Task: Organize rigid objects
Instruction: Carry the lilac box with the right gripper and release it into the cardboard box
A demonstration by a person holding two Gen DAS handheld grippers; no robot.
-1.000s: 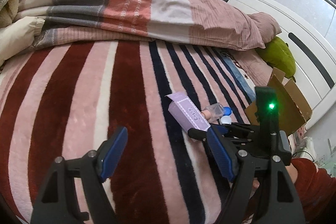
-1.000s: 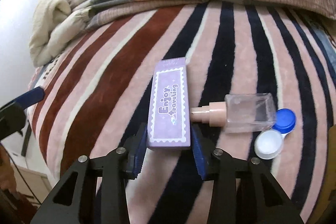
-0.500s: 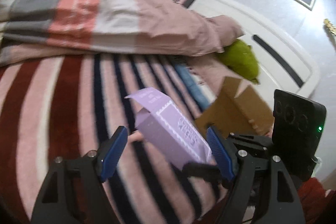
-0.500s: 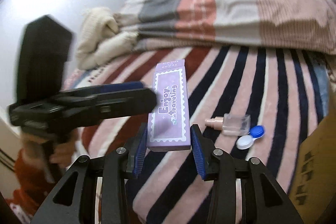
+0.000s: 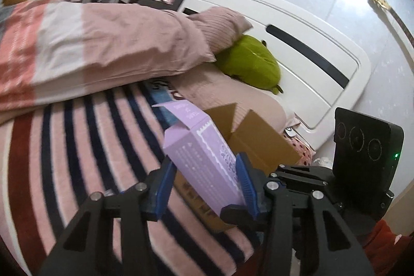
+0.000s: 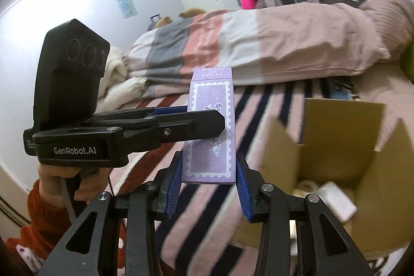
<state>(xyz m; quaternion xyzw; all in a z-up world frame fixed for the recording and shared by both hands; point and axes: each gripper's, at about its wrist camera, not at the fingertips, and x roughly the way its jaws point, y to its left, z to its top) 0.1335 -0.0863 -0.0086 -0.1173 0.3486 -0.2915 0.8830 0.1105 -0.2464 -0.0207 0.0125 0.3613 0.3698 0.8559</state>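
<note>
Right wrist view: my right gripper (image 6: 209,181) has its jaws closed on the lower end of the purple carton (image 6: 211,131), which stands upright above the striped blanket (image 6: 261,105) on the bed. My left gripper (image 6: 207,119) comes in from the left side of this view and crosses the carton's middle; its jaws are closed against the carton's front and back faces. To the right sits an open cardboard box (image 6: 336,162) with a white item (image 6: 336,201) lying inside.

In the left wrist view, my left gripper (image 5: 204,179) clamps the purple carton (image 5: 199,149), whose top flap is open. The cardboard box (image 5: 261,144) lies just behind the carton, near a green plush toy (image 5: 251,66) and the white headboard (image 5: 297,48).
</note>
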